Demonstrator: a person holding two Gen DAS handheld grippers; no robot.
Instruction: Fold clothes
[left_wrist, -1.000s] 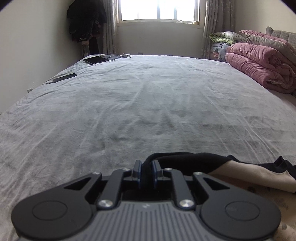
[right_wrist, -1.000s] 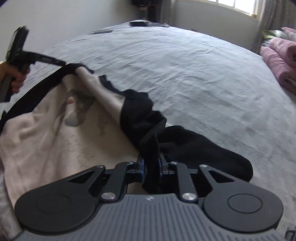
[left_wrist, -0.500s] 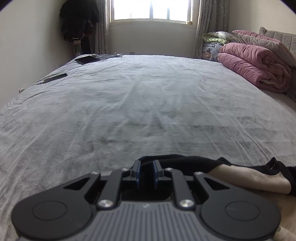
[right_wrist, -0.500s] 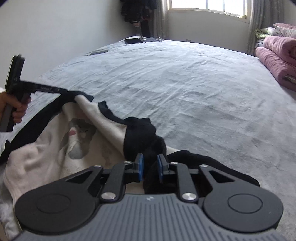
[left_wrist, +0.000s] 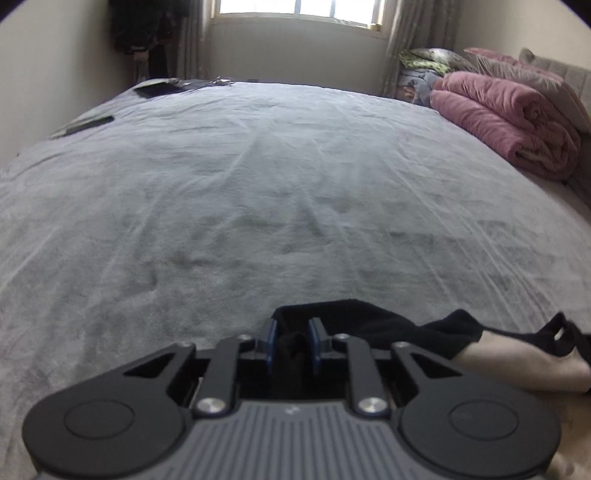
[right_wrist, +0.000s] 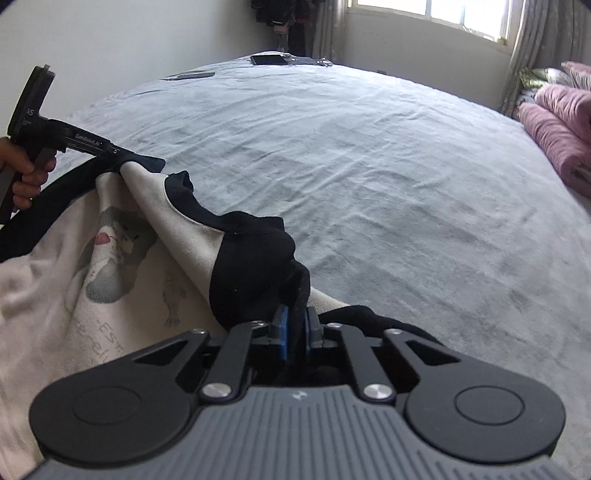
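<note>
1. Nearest of all: two grippers, each with two blue pads.
2. Right gripper (right_wrist: 295, 325): pads pressed together, clamped on a black fold of cloth.
3. Left gripper (left_wrist: 291, 339): jaws closing, with a bunch of black cloth between the pads, pinched there.
4. One shirt (right_wrist: 122, 295) only: cream in the middle, black at the edges and sleeve, with a grey cartoon picture, a small pink heart and some faint letters.
5. Lies on the near edge of the bed, partly lifted, strung between the two grippers. Sags in the middle.
6. One hand (right_wrist: 26, 173) in view at the far left of the right wrist view, wrapped round the left gripper's handle.
7. Past the shirt: one big grey bed cover (left_wrist: 258, 203), wrinkled, wide and bare in the middle.
8. At the right side of the bed: one pink blanket (left_wrist: 509, 125), folded thick, with a pale cushion behind it.
9. Beyond the blanket: one small heap of bedding (left_wrist: 428, 62), green and grey.
10. At the far left of the bed: two flat dark things, a wide one (right_wrist: 269, 59) and a thin one (right_wrist: 190, 75). Too small to tell what.
11. Farthest back: one bright window (left_wrist: 295, 7), curtains at its sides, and dark clothes (left_wrist: 147, 26) hanging in the left corner.
</note>
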